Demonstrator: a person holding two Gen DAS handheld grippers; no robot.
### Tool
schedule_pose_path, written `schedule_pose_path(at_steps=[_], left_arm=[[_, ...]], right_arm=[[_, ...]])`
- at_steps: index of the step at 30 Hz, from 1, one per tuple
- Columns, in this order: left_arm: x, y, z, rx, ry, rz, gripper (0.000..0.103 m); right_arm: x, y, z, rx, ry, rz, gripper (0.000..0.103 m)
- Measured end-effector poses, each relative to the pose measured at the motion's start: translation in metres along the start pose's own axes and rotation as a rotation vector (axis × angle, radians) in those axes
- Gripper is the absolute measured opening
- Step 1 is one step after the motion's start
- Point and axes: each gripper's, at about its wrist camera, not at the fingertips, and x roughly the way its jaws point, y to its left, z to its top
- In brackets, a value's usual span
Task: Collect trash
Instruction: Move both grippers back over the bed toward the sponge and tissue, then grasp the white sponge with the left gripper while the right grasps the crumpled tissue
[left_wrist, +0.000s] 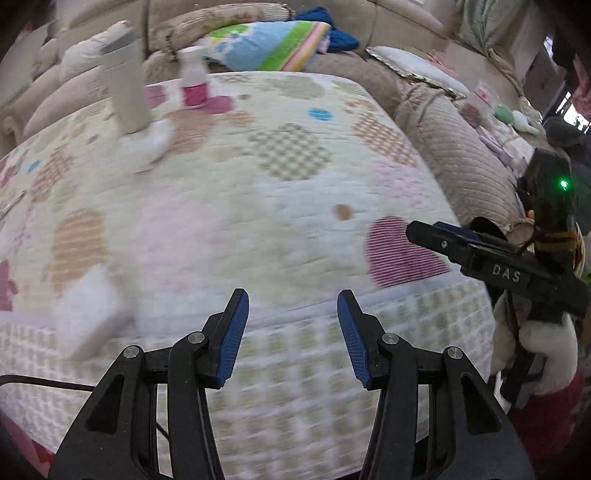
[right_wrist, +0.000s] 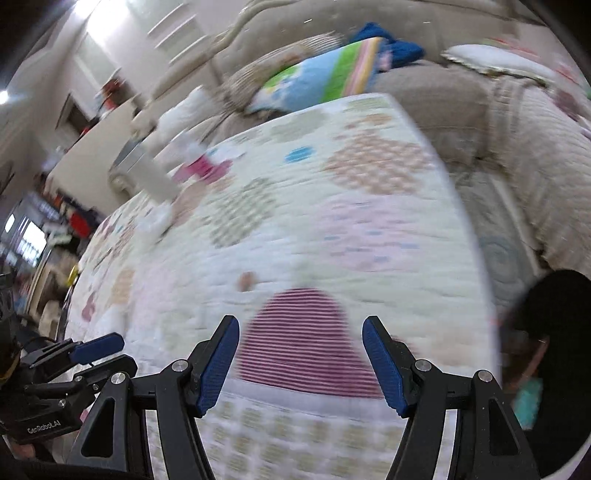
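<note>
left gripper (left_wrist: 293, 306) released, nothing between pads | right gripper (right_wrist: 300, 334) released, empty, over maroon striped patch | both above quilt-covered bench (left_wrist: 295, 184) | crumpled white tissue (left_wrist: 147, 142) at 10 o'clock by beige tumbler (left_wrist: 127, 92) | white wad (left_wrist: 90, 314) at 9 o'clock, blurred | pink-label bottle (left_wrist: 194, 79) at 11

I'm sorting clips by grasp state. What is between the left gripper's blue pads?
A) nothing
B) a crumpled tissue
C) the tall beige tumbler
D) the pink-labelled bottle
A: the left gripper stands open with only the patterned quilt visible in the gap between its pads.
</note>
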Motion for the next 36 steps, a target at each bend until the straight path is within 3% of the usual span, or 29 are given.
schedule_pose_path(at_steps=[8,13,16,20,27,33,34,35,36], left_arm=[[-0.023,0.101,-0.023,-0.021,0.0,0.044,0.055],[-0.021,0.135,-0.03,0.052,-0.007,0.077,0.058],[-0.012,0.147,-0.03,0.112,-0.005,0.093,0.058],[0.005,0.16,-0.023,0.121,0.016,0.08,0.058],[0.012,0.172,-0.016,0.121,0.001,0.029,0.069],[0.017,0.172,-0.013,0.134,0.0,0.046,0.07],[0.017,0.173,-0.013,0.129,-0.002,0.045,0.07],[0.017,0.173,-0.014,0.123,-0.004,0.042,0.07],[0.017,0.174,-0.013,0.116,-0.007,0.038,0.07]], right_arm=[[0.05,0.073,0.013,-0.105,0.069,0.077,0.071],[0.082,0.108,0.027,-0.124,0.108,0.122,0.073],[0.098,0.13,0.039,-0.14,0.118,0.148,0.074],[0.122,0.153,0.063,-0.137,0.109,0.168,0.078],[0.176,0.184,0.109,-0.099,0.089,0.174,0.079],[0.228,0.206,0.135,-0.117,0.117,0.127,0.079],[0.234,0.208,0.134,-0.137,0.12,0.104,0.078],[0.233,0.21,0.133,-0.161,0.092,0.084,0.068],[0.233,0.212,0.132,-0.188,0.083,0.067,0.047]])
